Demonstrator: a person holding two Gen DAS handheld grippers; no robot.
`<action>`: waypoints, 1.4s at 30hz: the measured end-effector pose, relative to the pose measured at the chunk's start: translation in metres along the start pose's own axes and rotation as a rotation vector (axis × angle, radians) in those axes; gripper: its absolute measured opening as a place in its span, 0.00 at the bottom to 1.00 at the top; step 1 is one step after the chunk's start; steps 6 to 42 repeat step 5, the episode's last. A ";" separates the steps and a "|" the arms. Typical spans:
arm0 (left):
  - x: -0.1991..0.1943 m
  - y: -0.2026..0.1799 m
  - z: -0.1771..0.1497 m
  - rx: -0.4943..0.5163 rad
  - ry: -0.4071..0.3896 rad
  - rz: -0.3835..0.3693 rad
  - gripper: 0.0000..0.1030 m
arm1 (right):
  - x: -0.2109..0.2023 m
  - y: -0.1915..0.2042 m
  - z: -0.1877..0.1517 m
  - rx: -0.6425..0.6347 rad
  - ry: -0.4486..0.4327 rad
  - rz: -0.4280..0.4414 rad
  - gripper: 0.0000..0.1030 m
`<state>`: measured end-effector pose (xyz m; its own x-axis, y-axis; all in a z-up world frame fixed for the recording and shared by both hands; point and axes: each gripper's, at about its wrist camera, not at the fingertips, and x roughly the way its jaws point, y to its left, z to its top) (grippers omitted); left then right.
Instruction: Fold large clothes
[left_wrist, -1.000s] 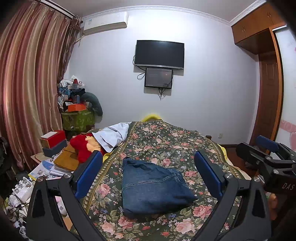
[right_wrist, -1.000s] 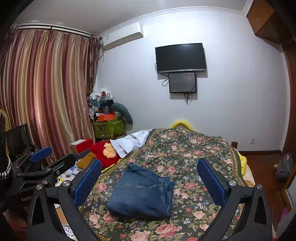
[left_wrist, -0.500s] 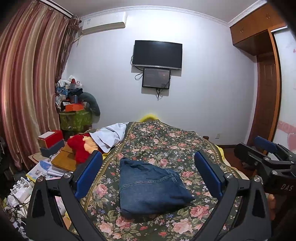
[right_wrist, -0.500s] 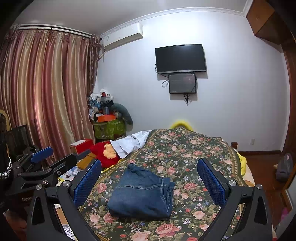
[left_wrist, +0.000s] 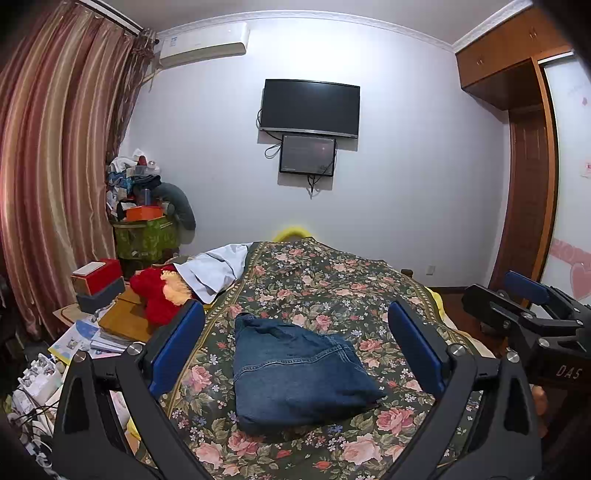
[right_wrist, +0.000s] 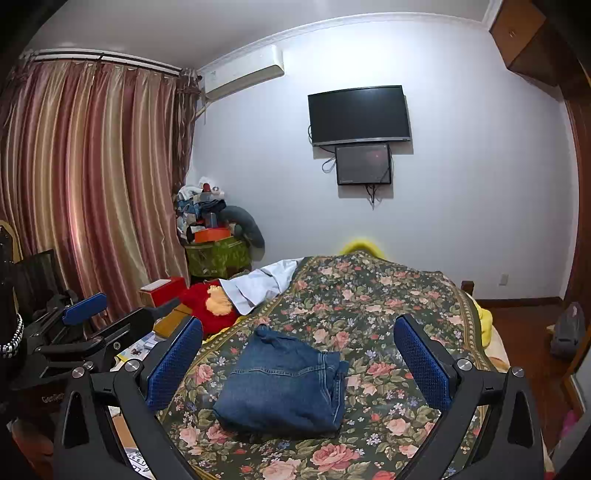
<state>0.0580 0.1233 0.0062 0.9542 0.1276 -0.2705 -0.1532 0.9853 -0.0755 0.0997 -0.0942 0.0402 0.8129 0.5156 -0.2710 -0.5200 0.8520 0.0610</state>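
Left wrist: left gripper (left_wrist: 295, 349) hovering, fingers apart, gripping nothing; jeans (left_wrist: 297, 373) lying folded on the floral bed (left_wrist: 332, 288); right gripper (left_wrist: 526, 295) showing at the edge, state unclear | Right wrist: right gripper (right_wrist: 297, 360) hovering, fingers apart, empty; jeans (right_wrist: 284, 384) resting between and beyond them; left gripper (right_wrist: 88, 314) sitting off to the side.
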 end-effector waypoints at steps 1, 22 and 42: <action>0.000 0.000 0.000 0.000 -0.001 -0.001 0.97 | 0.000 0.000 0.000 0.001 0.001 -0.001 1.00; 0.000 0.001 0.000 -0.001 0.001 -0.006 0.97 | 0.001 0.001 0.001 0.003 0.003 -0.002 1.00; 0.000 0.001 0.000 -0.001 0.001 -0.006 0.97 | 0.001 0.001 0.001 0.003 0.003 -0.002 1.00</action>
